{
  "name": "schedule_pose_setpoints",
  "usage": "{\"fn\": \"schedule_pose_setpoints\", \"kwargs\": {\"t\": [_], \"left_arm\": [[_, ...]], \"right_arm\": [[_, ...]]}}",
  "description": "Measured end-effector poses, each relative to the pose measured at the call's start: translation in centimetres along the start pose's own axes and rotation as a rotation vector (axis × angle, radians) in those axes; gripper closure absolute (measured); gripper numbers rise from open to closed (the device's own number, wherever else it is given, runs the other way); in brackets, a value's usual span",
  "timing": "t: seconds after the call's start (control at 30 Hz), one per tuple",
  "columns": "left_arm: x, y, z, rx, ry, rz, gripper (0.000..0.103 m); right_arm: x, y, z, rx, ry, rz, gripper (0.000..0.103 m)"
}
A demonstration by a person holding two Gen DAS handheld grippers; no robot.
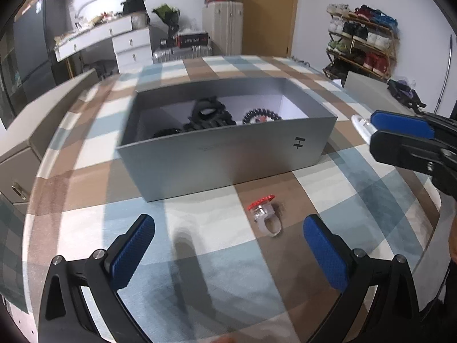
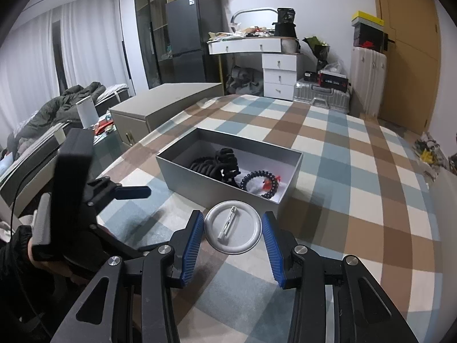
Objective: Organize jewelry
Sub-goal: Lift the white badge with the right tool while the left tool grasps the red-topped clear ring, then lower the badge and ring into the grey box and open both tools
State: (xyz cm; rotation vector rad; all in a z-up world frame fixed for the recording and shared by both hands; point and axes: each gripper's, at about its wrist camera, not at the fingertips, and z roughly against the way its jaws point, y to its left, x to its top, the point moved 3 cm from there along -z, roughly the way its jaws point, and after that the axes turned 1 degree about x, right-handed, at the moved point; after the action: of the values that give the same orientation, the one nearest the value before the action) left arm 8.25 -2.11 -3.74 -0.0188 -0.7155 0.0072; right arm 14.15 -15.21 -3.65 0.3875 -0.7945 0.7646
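My right gripper point(image 2: 232, 220) is shut on a round white pin badge point(image 2: 232, 227), held off the cloth with its back and clasp facing the camera, just in front of the grey box point(image 2: 200, 184). The box holds a black claw clip point(image 2: 227, 158), black coil ties point(image 2: 201, 165) and a dark bead bracelet point(image 2: 258, 184). In the left wrist view a clear ring with a red top point(image 1: 265, 218) lies on the cloth in front of the box point(image 1: 228, 154). My left gripper point(image 1: 228, 223) hovers open over the cloth, the ring just inside its right finger. The right gripper point(image 1: 372, 128) with the badge point(image 1: 360, 125) shows at the right.
A blue, brown and white checked cloth point(image 2: 342, 171) covers the table. A grey cabinet point(image 2: 160, 105) stands past the table's left edge. One finger point(image 2: 134, 192) of the left gripper and the hand holding it show at the left of the right wrist view.
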Motion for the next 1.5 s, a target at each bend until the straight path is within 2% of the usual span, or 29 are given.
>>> {"fn": "schedule_pose_setpoints", "kwargs": {"t": [0.17, 0.2, 0.3, 0.37, 0.43, 0.47, 0.5, 0.53, 0.63, 0.8, 1.13, 1.5], "left_arm": [[0.5, -0.5, -0.9, 0.013, 0.045, -0.012, 0.003], [0.4, -0.7, -1.0, 0.016, 0.053, -0.018, 0.006], [0.2, -0.9, -1.6, 0.016, 0.088, -0.033, 0.024], [0.3, -1.0, -1.4, 0.013, 0.076, -0.039, 0.034], [0.4, -1.2, -1.3, 0.007, 0.067, -0.049, 0.053], [0.4, -1.4, -1.2, -0.003, 0.064, -0.059, 0.060], [0.4, -1.5, -1.1, -0.009, 0.060, -0.066, 0.078], [0.5, -1.7, -1.1, -0.016, 0.059, -0.071, 0.088], [0.4, -1.8, -0.7, -0.042, 0.049, -0.070, 0.089], [0.2, -1.9, -0.4, -0.044, 0.029, -0.093, 0.089], [0.6, -0.5, 0.7, -0.040, -0.011, -0.051, 0.089], [1.9, 1.3, 2.4, -0.025, -0.085, -0.007, 0.089]], "right_arm": [[-0.1, -0.4, 0.0, 0.002, 0.002, -0.014, 0.062], [-0.1, -0.4, 0.0, 0.003, 0.002, -0.015, 0.062], [-0.1, -0.4, 0.1, 0.004, -0.001, -0.015, 0.062], [0.0, -0.4, 0.3, 0.005, -0.005, -0.015, 0.062], [0.1, -0.5, 0.5, 0.008, -0.010, -0.019, 0.062], [0.1, -0.5, 0.6, 0.007, -0.013, -0.019, 0.062], [0.1, -0.5, 0.7, 0.007, -0.016, -0.019, 0.062], [0.2, -0.6, 0.7, 0.007, -0.017, -0.020, 0.062], [0.2, -0.7, 0.7, 0.006, -0.019, -0.024, 0.062], [0.1, -0.5, 0.3, 0.005, -0.012, -0.023, 0.062], [0.0, -0.1, -0.3, 0.011, -0.011, -0.021, 0.062], [0.8, 0.8, 0.2, 0.034, -0.059, -0.024, 0.062]]}}
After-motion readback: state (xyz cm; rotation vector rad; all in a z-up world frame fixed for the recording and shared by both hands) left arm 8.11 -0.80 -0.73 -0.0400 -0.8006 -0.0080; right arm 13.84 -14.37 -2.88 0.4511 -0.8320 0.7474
